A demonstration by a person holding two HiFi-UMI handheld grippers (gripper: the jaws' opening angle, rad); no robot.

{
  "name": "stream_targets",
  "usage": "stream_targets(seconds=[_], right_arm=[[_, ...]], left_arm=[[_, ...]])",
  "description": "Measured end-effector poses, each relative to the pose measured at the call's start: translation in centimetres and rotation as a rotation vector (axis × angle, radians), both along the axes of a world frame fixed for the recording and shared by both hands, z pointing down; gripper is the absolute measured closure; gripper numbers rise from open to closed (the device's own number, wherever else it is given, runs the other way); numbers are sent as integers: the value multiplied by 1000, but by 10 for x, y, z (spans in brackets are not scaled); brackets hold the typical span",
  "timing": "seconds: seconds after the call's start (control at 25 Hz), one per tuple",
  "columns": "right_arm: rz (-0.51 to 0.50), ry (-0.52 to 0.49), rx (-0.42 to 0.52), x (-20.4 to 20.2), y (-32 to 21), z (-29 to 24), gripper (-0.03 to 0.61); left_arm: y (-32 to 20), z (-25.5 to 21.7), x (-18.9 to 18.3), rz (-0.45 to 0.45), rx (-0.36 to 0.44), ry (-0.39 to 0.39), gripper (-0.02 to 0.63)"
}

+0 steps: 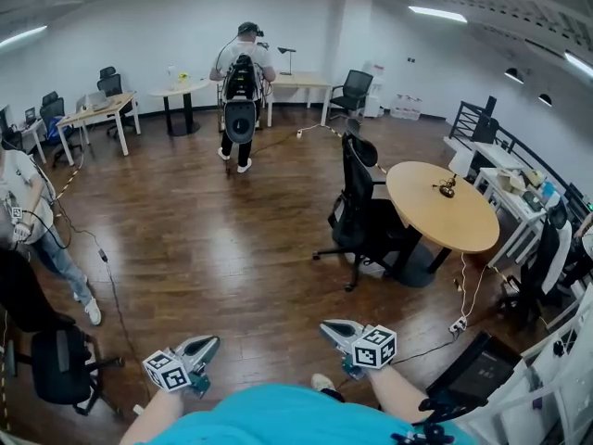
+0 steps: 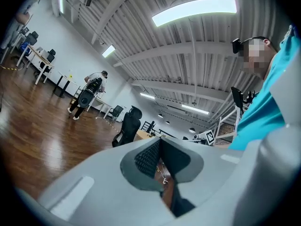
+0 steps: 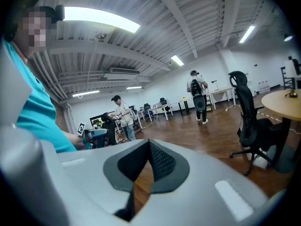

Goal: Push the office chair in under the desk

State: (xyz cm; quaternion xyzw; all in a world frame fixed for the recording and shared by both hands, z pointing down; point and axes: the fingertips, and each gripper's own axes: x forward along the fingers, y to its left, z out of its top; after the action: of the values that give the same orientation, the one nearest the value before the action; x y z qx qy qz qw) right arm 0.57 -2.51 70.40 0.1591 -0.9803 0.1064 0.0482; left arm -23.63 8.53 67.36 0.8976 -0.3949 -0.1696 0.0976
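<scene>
A black office chair (image 1: 361, 207) stands on the wooden floor, its seat against the left side of a round wooden desk (image 1: 443, 204). The chair also shows in the left gripper view (image 2: 128, 127) and in the right gripper view (image 3: 248, 120), beside the desk (image 3: 285, 99). My left gripper (image 1: 206, 346) and right gripper (image 1: 334, 329) are held low and close to my body, well short of the chair. Both are shut with nothing between their jaws (image 2: 160, 140) (image 3: 149, 142).
A person with a backpack (image 1: 241, 95) stands far back by the tables. Another person (image 1: 28, 221) stands at the left, with a black chair (image 1: 60, 364) near them. Cables (image 1: 459, 323) lie on the floor right of me. Shelving and another chair (image 1: 537, 267) crowd the right.
</scene>
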Motion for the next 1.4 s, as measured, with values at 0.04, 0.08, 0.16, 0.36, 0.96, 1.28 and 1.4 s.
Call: stream_targets(seconds=[0.04,0.08,0.16,0.36,0.96,1.28,1.4], right_arm=[[15,-1,-4,4,11,-2,578],[29,-4,-8,10,20,-3,578],[46,1,-5,21,35,-2,578],[74,5,3,43,58,1,578],[-3,-78,-18,219,109,-2,578],[-79,-87,-5,280,123,-16,578],[-90,-69,14,278,143,-20,578]], left_arm=[[11,-1,-1,5,4,6,506],[18,1,-2,-1,-6,12,506],[25,9,0,-18,-32,20,506],[31,11,22,7,-19,23,506],[103,17,209,-92,-23,-29,506],[119,6,295,-106,-33,-42,506],[141,-9,297,-106,-1,-45,506]])
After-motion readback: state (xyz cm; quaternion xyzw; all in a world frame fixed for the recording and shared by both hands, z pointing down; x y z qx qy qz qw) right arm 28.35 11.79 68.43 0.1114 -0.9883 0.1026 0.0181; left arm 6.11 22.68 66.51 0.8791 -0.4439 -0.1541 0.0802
